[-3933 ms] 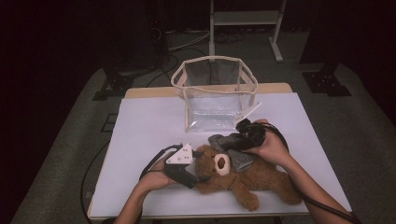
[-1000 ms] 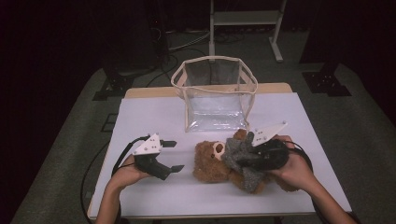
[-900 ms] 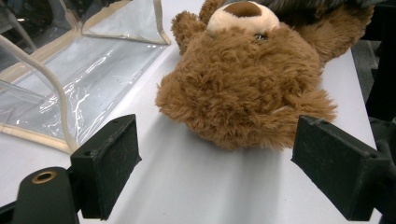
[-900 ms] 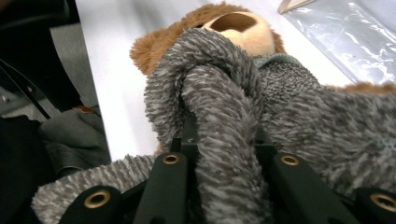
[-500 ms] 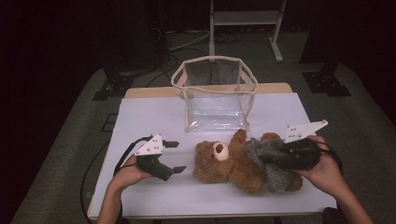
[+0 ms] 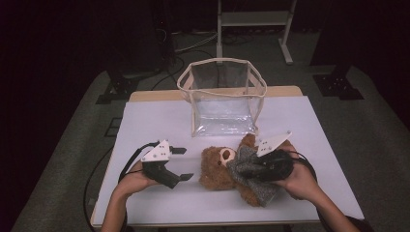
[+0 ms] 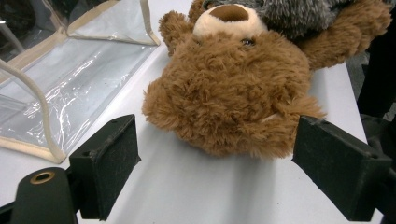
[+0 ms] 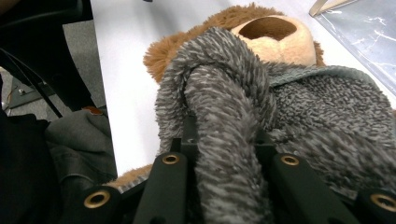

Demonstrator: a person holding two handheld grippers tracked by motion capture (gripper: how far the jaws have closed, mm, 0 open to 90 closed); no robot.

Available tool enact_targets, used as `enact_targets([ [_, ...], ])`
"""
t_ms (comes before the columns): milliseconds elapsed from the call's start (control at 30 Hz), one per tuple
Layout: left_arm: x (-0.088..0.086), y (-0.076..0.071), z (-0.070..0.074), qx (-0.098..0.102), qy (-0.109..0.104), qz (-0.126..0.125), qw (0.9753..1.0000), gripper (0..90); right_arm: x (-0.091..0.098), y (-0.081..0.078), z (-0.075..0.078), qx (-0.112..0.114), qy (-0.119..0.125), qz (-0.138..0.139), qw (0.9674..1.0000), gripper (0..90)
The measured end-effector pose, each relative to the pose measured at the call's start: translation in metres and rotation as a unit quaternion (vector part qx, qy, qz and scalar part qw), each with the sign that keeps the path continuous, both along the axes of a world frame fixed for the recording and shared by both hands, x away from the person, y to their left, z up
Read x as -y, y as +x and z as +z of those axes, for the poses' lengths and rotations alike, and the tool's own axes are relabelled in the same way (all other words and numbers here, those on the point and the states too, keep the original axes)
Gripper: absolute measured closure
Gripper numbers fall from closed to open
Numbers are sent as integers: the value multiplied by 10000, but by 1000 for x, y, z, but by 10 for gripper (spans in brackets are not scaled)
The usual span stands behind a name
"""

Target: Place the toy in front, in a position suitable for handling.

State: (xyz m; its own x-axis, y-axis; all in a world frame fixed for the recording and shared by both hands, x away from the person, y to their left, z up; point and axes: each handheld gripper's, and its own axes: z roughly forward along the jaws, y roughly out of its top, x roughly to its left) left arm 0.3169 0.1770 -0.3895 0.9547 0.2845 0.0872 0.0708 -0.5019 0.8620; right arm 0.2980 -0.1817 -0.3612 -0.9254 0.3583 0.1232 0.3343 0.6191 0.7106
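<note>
A brown teddy bear (image 6: 216, 170) lies on the white table (image 6: 159, 121), head toward my left gripper. A grey fleece cloth (image 6: 249, 176) covers its body. My right gripper (image 6: 261, 169) is shut on a bunched fold of that grey cloth (image 8: 219, 93), just behind the bear's snout (image 8: 273, 32). My left gripper (image 6: 183, 164) stands open to the left of the bear's head, apart from it. In the left gripper view my left gripper (image 7: 219, 177) has its jaws spread wide, with the bear's head (image 7: 224, 93) just beyond them and not touched.
An open clear plastic bag (image 6: 222, 96) with beige trim stands upright behind the bear, mid-table; its wall (image 7: 60, 88) is close on the left in the left gripper view. Cables trail off the table's near edge. Dark floor surrounds the table.
My right gripper pulled the grey cloth out to the right, then came back left over the bear's body. Earlier still, my left gripper drew back left from the bear's head.
</note>
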Motion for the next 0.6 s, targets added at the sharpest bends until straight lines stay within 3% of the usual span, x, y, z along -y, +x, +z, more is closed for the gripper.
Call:
enact_targets([
  [167, -1, 0, 0, -30, -53, 2, 10000, 134, 16, 0, 10, 36, 142, -119, 9998, 741],
  [233, 0, 1, -1, -49, -39, 6, 10000, 134, 30, 5, 21, 172, 228, -316, 9991, 741],
  [367, 2, 1, -1, -40, -3, -34, 10000, 132, 37, 17, 28, 222, 266, -460, 9983, 740],
  [467, 6, 0, -1, -58, -11, -54, 10000, 128, 38, 37, 18, 34, 188, -598, 9980, 740],
  [600, 7, 1, -1, -67, -16, -57, 10000, 126, 33, 37, 7, -102, 223, -530, 9983, 739],
])
